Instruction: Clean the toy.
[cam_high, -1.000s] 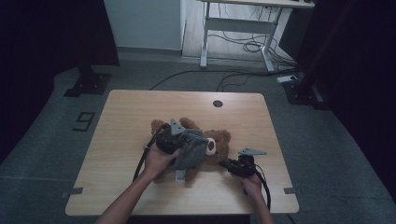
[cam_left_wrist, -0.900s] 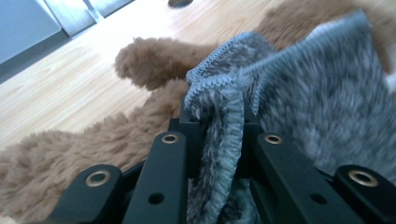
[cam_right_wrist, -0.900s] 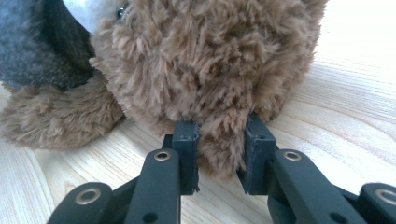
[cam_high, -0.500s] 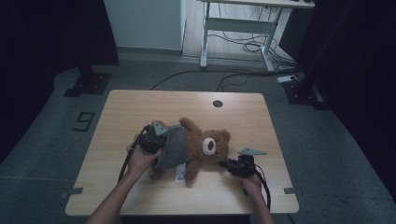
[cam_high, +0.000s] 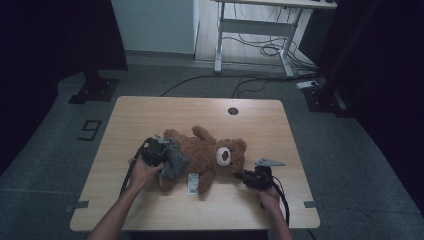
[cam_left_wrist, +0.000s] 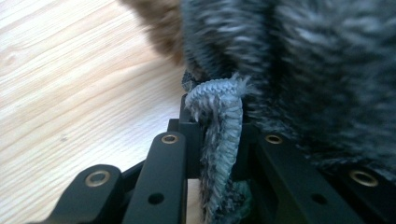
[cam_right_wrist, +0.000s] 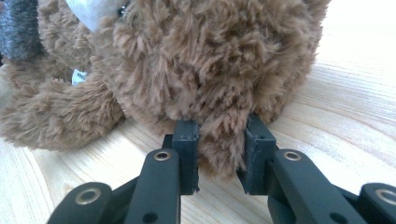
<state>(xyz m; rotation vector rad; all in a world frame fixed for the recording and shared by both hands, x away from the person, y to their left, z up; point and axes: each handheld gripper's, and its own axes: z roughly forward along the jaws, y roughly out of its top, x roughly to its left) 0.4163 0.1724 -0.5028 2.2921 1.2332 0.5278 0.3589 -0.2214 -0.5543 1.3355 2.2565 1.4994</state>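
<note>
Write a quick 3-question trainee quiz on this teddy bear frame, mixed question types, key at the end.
1. True or false: the left gripper is shut on the grey knit garment.
2. Multiple choice: what does the right gripper pinch? A) the white tag B) the teddy bear's ear C) the garment
3. Short answer: how does the teddy bear lie on the table in the high view?

Key
1. True: a fold of knit sits clamped between its fingers.
2. B: a tuft of brown fur at the head is between its fingers, which look closed on it.
3. On its side or back, head towards the right gripper, the garment at its lower body by the left gripper.
</note>
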